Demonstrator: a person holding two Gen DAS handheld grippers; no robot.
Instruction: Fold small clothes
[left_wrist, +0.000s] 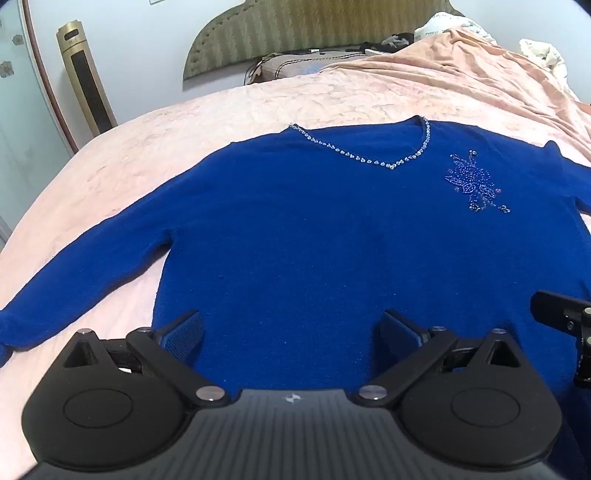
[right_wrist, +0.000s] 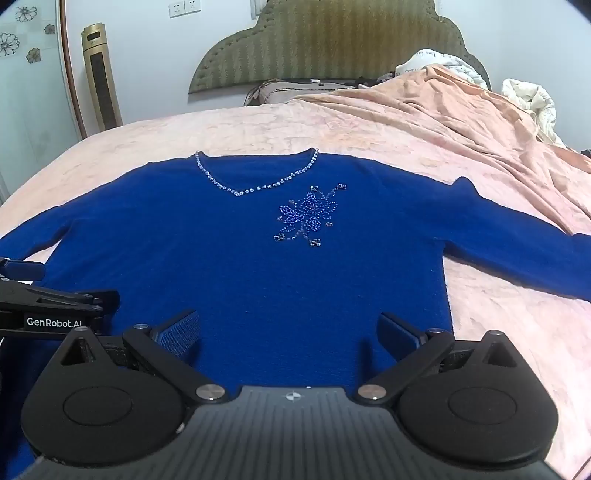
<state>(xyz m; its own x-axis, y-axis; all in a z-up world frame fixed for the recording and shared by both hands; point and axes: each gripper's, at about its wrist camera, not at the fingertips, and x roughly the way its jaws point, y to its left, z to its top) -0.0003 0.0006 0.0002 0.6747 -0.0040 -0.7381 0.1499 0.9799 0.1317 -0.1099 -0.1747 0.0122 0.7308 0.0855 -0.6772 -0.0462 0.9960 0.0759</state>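
A royal blue sweater (left_wrist: 314, 229) lies flat and face up on the bed, sleeves spread, with a beaded V-neckline (left_wrist: 369, 158) and a beaded flower (left_wrist: 474, 182) on the chest. It also shows in the right wrist view (right_wrist: 258, 266). My left gripper (left_wrist: 291, 332) is open and empty, over the sweater's lower left part near the hem. My right gripper (right_wrist: 288, 332) is open and empty, over the lower right part. Each gripper shows at the edge of the other's view: the right one in the left wrist view (left_wrist: 565, 321), the left one in the right wrist view (right_wrist: 44, 306).
The bed has a pink sheet (right_wrist: 332, 125). A crumpled peach blanket (right_wrist: 461, 110) and white bedding (right_wrist: 532, 99) lie at the far right. A green headboard (right_wrist: 332, 40) and a pillow (right_wrist: 273, 92) are behind. A gold tower fan (right_wrist: 101, 77) stands at the left.
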